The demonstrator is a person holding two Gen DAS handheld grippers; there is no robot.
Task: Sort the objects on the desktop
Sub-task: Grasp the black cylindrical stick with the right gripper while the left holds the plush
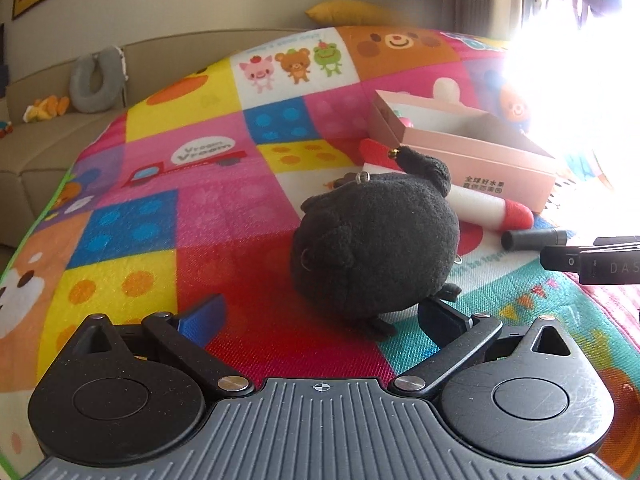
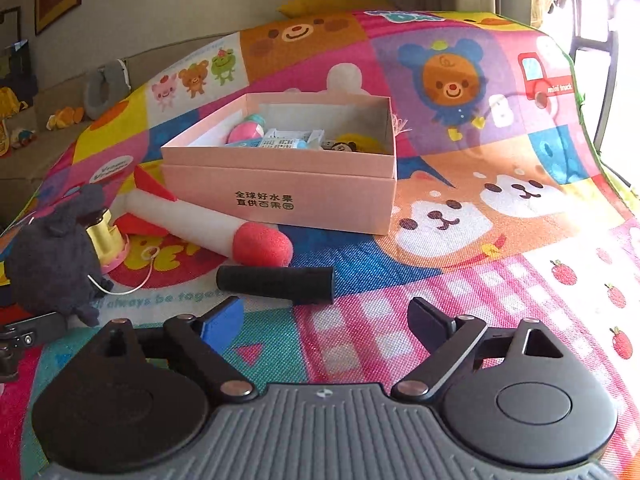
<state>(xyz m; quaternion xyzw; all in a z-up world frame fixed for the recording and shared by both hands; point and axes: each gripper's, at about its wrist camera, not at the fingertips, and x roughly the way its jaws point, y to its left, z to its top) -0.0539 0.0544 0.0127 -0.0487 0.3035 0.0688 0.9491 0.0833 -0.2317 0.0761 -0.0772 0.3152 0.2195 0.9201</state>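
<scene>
A black plush toy (image 1: 376,248) stands on the colourful play mat (image 1: 224,208), just ahead of my open left gripper (image 1: 320,314); its pads do not press the plush. My right gripper (image 2: 326,316) is open with nothing between its fingers. A black cylinder (image 2: 276,282) lies on the mat just beyond it. Behind the cylinder lies a white foam rocket with a red tip (image 2: 192,216). The open pink box (image 2: 280,196) holds a pink ball (image 2: 246,132), small packets (image 2: 288,140) and a yellow item (image 2: 352,144). A gold and pink trinket (image 2: 105,234) sits beside the plush (image 2: 52,256).
A beige sofa (image 1: 52,152) runs along the left with a grey neck pillow (image 1: 96,80) and small toys on it. A yellow cushion (image 1: 348,12) lies behind the mat. Strong window glare (image 1: 580,92) washes out the right side. The mat's green edge (image 2: 580,92) drops off at the far right.
</scene>
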